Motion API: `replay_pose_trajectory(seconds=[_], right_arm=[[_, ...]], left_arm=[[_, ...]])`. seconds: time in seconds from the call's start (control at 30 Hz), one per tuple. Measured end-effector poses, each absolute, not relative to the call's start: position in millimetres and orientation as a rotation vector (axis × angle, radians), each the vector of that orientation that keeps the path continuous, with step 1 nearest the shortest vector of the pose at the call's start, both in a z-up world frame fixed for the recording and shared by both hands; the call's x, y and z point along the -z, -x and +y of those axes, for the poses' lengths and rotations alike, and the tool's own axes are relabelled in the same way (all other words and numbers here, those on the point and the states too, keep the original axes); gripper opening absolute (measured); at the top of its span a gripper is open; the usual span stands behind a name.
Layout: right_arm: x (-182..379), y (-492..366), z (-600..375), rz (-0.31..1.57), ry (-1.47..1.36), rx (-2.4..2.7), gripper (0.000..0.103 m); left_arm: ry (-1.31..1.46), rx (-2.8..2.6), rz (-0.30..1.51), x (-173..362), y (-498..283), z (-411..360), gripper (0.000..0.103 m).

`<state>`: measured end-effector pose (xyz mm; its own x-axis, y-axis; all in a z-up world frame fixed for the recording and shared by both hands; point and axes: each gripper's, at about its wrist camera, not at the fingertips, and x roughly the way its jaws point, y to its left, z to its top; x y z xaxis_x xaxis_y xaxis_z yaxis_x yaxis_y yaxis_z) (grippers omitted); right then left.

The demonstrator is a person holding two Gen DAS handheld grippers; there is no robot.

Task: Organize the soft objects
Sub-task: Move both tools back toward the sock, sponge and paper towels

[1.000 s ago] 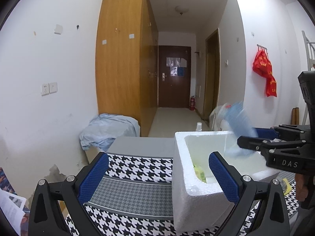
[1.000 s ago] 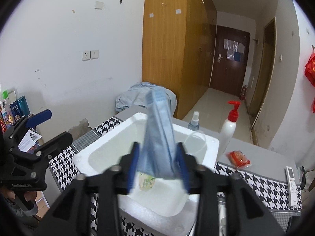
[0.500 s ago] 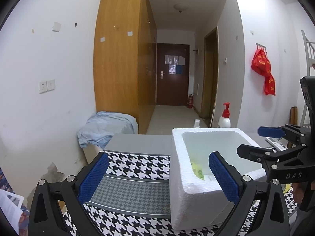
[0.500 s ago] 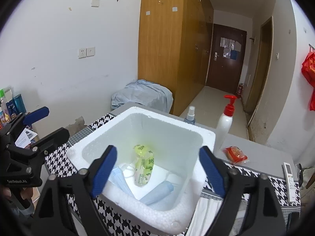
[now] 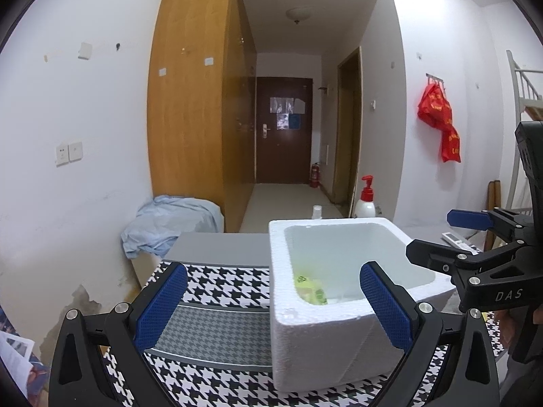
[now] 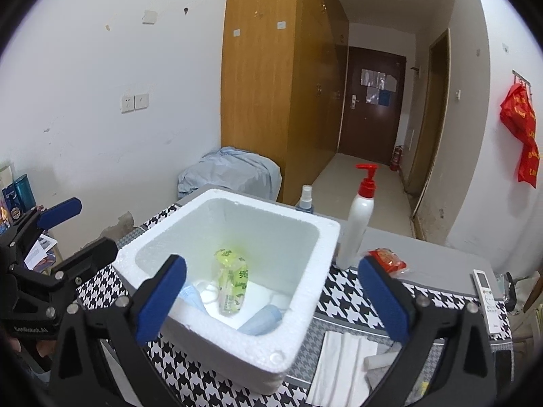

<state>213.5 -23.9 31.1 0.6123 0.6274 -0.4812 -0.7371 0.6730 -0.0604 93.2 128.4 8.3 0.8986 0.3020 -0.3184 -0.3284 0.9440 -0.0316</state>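
A white foam box [image 6: 307,237] stands on the houndstooth tablecloth [image 6: 353,291]. Inside it lie a green-yellow packet [image 6: 231,278], a pale blue soft pack [image 6: 261,315] and a light blue face mask [image 6: 190,296]. My right gripper [image 6: 271,296] hovers over the box's near side; its jaws are opening, wide apart, with nothing held between them. My left gripper [image 5: 273,305] is open and empty at the box's [image 5: 285,318] left corner. From there only the green packet [image 5: 310,288] shows inside. Each gripper also appears in the other's view: right gripper [image 5: 432,235], left gripper [image 6: 91,227].
Behind the box stand a white pump bottle with a red top [image 6: 356,230] and a small spray bottle [image 6: 305,200]. A red snack packet [image 6: 387,259], a remote [image 6: 487,291] and a white cloth [image 6: 342,356] lie to the right. A blue cloth heap [image 6: 234,169] sits by the wall.
The right gripper held the pale blue pack above the box; its jaws opened wide and the pack now lies inside. The left gripper stayed put.
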Motion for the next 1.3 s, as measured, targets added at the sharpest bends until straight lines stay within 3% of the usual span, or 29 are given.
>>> replay_pose_trajectory(seconds=[1.3], right_arm=[[-28.9, -208.3, -127.8, 0.391, 0.154, -0.601, 0.102]], left_arm=[[0.018, -0.107, 0.332, -10.6, -106.5, 49.5, 0.102]])
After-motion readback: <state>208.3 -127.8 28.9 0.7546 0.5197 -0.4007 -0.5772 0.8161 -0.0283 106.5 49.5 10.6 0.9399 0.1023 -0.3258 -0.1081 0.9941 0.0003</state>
